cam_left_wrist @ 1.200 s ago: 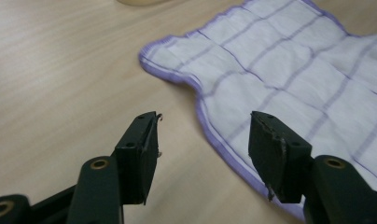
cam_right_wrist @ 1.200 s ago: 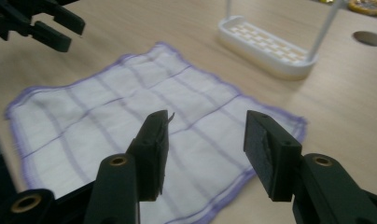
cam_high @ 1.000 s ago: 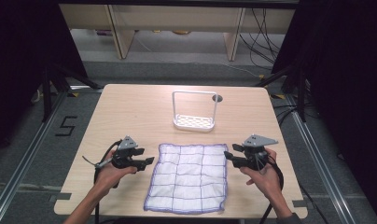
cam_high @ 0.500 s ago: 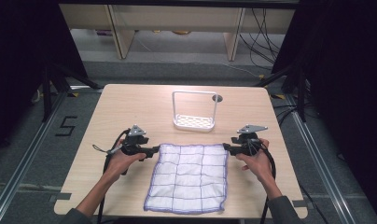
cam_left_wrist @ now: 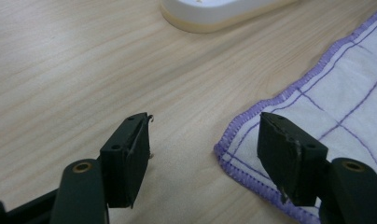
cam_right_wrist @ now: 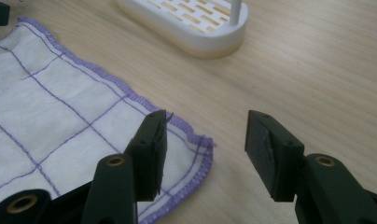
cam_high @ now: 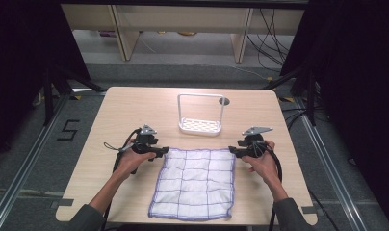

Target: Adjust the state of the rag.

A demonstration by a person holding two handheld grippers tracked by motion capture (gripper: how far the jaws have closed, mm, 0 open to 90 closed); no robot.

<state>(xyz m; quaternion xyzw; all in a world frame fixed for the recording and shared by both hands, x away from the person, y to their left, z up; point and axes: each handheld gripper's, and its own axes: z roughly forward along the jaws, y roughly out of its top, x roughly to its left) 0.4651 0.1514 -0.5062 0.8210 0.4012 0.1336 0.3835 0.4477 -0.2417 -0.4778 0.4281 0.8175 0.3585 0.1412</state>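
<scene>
A white cloth (cam_high: 195, 183) with purple grid lines and a purple hem lies flat on the near middle of the table. My left gripper (cam_high: 164, 152) is at its far left corner and my right gripper (cam_high: 232, 152) at its far right corner, both low over the wood. In the left gripper view the left gripper (cam_left_wrist: 203, 144) is open, its jaws having just been opening, and the cloth's corner (cam_left_wrist: 345, 93) reaches under one jaw without being pinched. In the right gripper view the right gripper (cam_right_wrist: 205, 140) is open, straddling the cloth's corner (cam_right_wrist: 46, 116).
A white slotted rack (cam_high: 200, 126) with a tall wire handle stands just beyond the cloth at the table's middle; its base (cam_right_wrist: 186, 23) lies close ahead of both grippers. Bare wooden table (cam_high: 135, 106) spreads to the left, right and far side.
Both hands have moved away from the person along the cloth's sides, up to its far corners. The cloth and the rack have stayed where they were.
</scene>
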